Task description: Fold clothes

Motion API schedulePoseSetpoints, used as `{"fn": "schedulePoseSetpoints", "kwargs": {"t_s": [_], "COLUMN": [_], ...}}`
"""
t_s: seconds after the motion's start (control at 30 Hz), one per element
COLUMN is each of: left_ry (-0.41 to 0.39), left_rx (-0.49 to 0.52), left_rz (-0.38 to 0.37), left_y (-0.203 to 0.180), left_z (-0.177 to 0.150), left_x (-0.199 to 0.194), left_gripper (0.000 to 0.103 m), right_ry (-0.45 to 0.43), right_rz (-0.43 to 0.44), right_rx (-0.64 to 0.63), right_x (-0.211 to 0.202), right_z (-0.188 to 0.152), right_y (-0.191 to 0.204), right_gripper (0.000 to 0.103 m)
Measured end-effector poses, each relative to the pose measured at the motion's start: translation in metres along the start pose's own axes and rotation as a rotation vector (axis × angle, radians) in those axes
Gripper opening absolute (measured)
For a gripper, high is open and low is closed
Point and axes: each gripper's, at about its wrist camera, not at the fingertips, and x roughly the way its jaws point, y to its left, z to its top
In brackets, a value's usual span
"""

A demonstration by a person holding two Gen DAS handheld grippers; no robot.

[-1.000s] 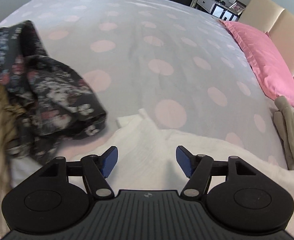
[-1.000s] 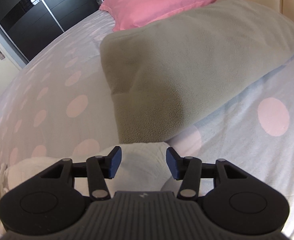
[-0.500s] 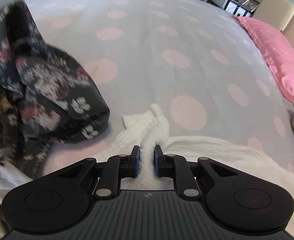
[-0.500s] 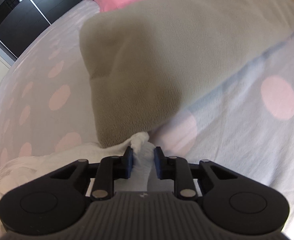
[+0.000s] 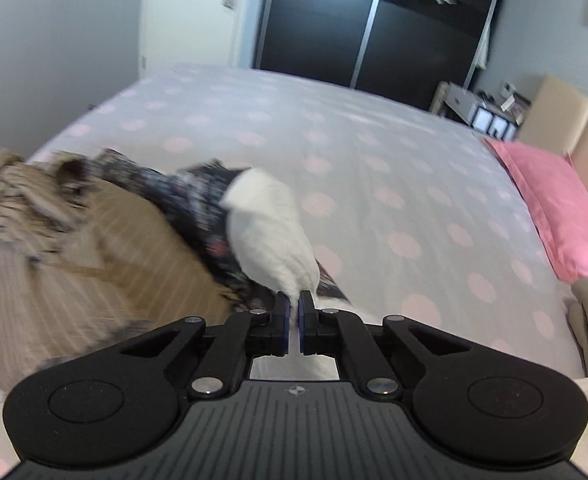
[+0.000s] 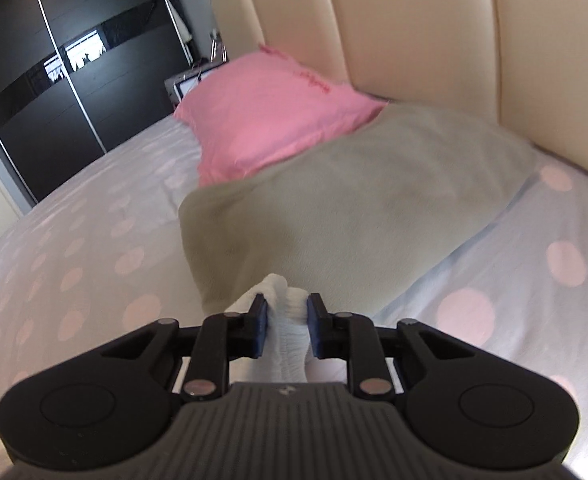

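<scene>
Where both sat open above the bed a second ago, now left gripper (image 5: 293,312) and right gripper (image 6: 286,322) clamped on white garment (image 5: 272,232), lifted off polka-dot bedspread (image 5: 374,168), ready for spreading.

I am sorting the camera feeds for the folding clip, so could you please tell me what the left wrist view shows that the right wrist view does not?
Only the left wrist view shows the tan striped garment, the dark floral garment and the left gripper clamped on a white flap. Only the right wrist view shows the grey-green fleece at full width and the right gripper pinching bunched white cloth. Both share the white garment, the dotted bedsheet, the pink pillow, the beige headboard and the black wardrobe.
</scene>
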Motion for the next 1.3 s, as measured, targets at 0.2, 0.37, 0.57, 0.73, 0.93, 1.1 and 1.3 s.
{"fn": "schedulePoseSetpoints", "kwargs": {"t_s": [0.2,0.37,0.57,0.73,0.93,1.1,1.3], "left_ry": [-0.071,-0.089,-0.092,-0.115,-0.02,0.141,0.367], "left_rx": [-0.076,-0.096,-0.085,-0.081,-0.033,-0.007,0.054], "left_rz": [0.086,0.101,0.137,0.105,0.078,0.086,0.117], "left_y": [0.049,0.065,0.062,0.061,0.08,0.1,0.107], "left_z": [0.007,0.014,0.021,0.024,-0.02,-0.076,-0.146], "left_x": [-0.043,-0.059,-0.042,-0.041,-0.07,-0.087,-0.092], "left_gripper": [0.001,0.002,0.002,0.001,0.001,0.002,0.001], "right_ry": [-0.074,-0.069,-0.059,-0.072,0.023,0.164,0.304], "right_rz": [-0.003,0.006,0.0,0.002,-0.005,-0.048,-0.146], "right_rx": [0.059,0.039,-0.017,-0.047,-0.04,-0.048,0.005], "right_x": [-0.023,-0.016,-0.001,-0.001,-0.016,-0.028,-0.029], "right_z": [0.007,0.019,0.04,0.052,0.028,-0.007,-0.043], "right_y": [-0.012,0.001,0.026,0.037,-0.001,-0.038,-0.064], "right_gripper": [0.023,0.023,0.023,0.023,0.023,0.023,0.023]}}
